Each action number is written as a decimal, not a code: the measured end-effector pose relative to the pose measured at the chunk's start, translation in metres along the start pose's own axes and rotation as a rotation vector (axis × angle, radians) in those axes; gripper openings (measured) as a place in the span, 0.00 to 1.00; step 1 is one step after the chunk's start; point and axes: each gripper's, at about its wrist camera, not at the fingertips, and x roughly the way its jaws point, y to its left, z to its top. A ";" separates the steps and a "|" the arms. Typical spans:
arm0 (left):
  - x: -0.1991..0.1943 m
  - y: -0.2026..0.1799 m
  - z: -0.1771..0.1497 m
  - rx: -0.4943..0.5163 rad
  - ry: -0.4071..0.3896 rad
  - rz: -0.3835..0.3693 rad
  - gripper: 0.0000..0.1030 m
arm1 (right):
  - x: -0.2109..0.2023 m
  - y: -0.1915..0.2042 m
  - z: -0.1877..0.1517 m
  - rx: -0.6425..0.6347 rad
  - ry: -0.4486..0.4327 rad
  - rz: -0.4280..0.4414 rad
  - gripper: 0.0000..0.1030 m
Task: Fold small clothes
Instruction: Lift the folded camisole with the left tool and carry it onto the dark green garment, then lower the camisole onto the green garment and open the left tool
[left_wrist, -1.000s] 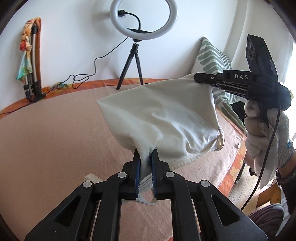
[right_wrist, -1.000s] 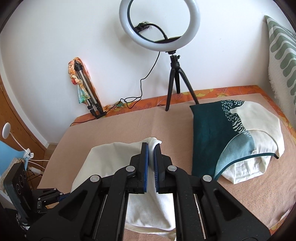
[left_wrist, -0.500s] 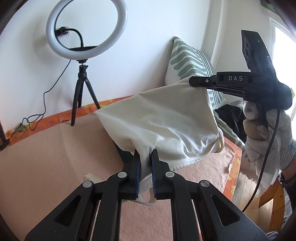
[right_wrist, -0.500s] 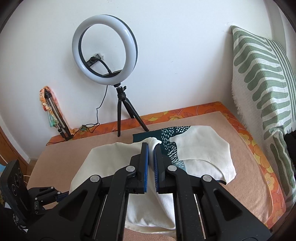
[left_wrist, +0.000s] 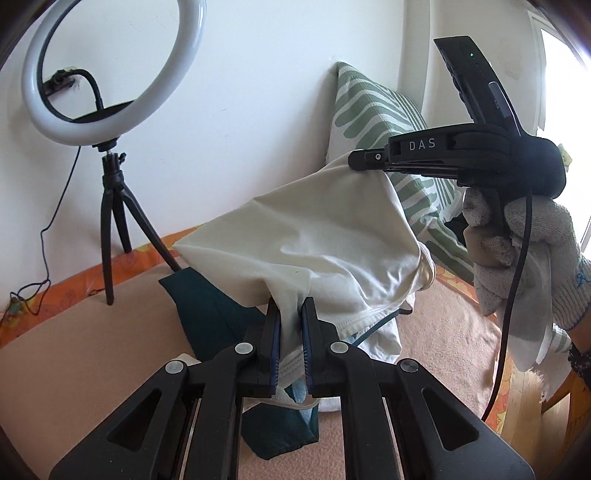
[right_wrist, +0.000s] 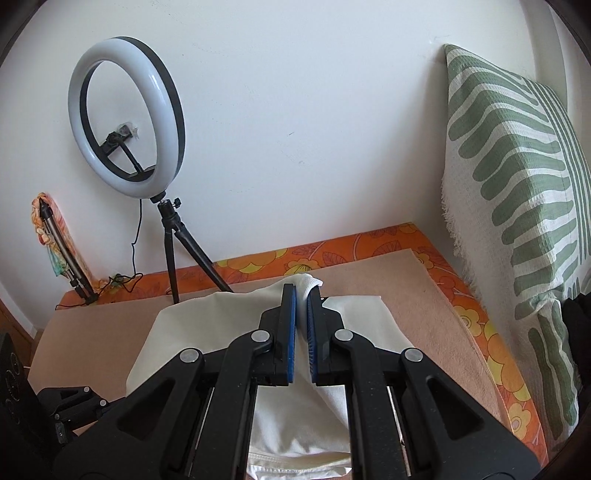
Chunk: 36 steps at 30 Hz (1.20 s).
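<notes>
The white garment (left_wrist: 317, 243) hangs in the air, stretched between the two grippers above the bed (left_wrist: 74, 354). In the left wrist view, the left gripper (left_wrist: 291, 314) sits at 6 o'clock with its jaws clenched on a bunched fold of the cloth; the fabric rises out from between the blue pads and fans up toward 1 o'clock. There the right gripper (left_wrist: 354, 160), held by a gloved hand (left_wrist: 517, 251), pinches the upper corner, its jaws closed flat on the cloth. In the right wrist view, the right gripper (right_wrist: 303, 295) stands at the centre, and a small white tip of the garment (right_wrist: 221, 332) pokes up past the pads, while the rest drapes down toward 7 o'clock.

A folded dark teal garment (left_wrist: 210, 314) lies on the bed under the hanging cloth; most of it is covered by the white fabric and the left gripper, so its outline cannot be made out. The left gripper's body shows only as a dark shape at 8 o'clock in the right wrist view, cut off by the edge. A ring light (right_wrist: 125, 136) on a tripod stands at 10 o'clock against the wall, and a green-striped pillow (right_wrist: 517, 206) leans at 3 o'clock, partly cropped.
</notes>
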 end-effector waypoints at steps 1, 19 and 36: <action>0.005 0.001 0.000 0.004 0.006 0.003 0.09 | 0.008 -0.003 0.000 -0.001 0.004 -0.004 0.06; 0.042 0.004 -0.019 0.027 0.114 0.044 0.12 | 0.108 -0.028 -0.014 -0.017 0.132 -0.115 0.06; -0.010 -0.019 -0.013 0.056 0.047 0.062 0.78 | 0.063 -0.023 -0.005 0.019 0.088 -0.197 0.72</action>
